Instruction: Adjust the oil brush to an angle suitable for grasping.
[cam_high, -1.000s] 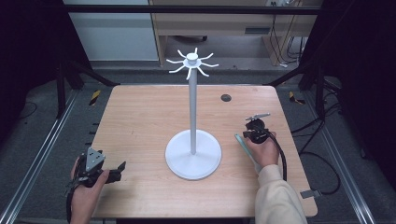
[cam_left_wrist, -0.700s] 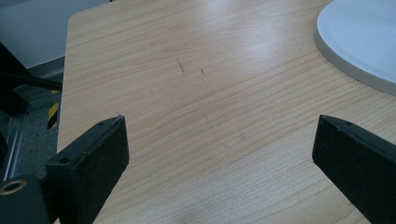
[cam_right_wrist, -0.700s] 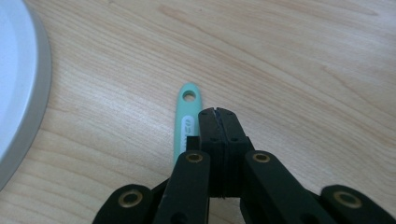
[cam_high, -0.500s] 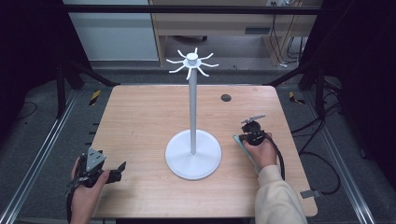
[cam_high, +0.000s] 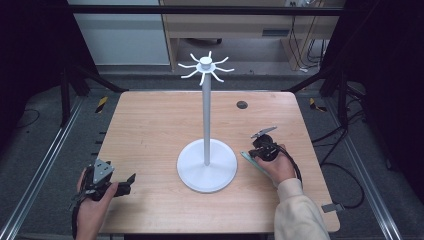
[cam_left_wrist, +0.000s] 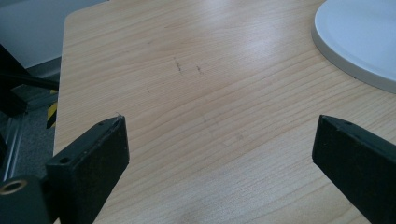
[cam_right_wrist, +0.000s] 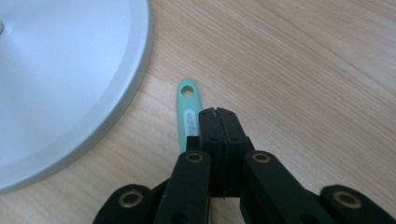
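R gripper (cam_high: 261, 146) has shifted slightly toward the near edge of the worktop (cam_high: 150, 130) and closer to the stand's base vs the earlier frames; L gripper (cam_high: 107, 182) is unchanged at the near-left corner.

R gripper: black fingers (cam_right_wrist: 219, 123) pressed together w/ no gap. They sit over the mint-green tool (cam_right_wrist: 187, 112), which lies flat on the wood. Can't tell if the tips pinch its edge or just overlap it. The tool is a thin flat plastic strip w/ a rounded end, a small round hang hole & a white label patch. It lies just beside the base rim, not touching it. In the high view it shows as a pale green sliver (cam_high: 250, 161) under the R hand (cam_high: 277, 165), which wears a cream sleeve.

L gripper: fingers (cam_left_wrist: 98, 158) wide apart, w/ nothing between them but bare wood. The pads are flat, matte black & blocky, w/ small screw holes. A grey three-cornered plate sits on top in the high view.

Stand (cam_high: 206, 120): white, w/ a smooth round disc base that has a bevelled rim, a slim upright pole, and a hub on top w/ curved radial hooks. It sits near mid worktop.

The worktop is light wood laminate w/ fine straight grain, rounded corners & a few faint scuffs. A small dark round disc (cam_high: 242, 104) lies toward the far-right side, well apart from the stand.
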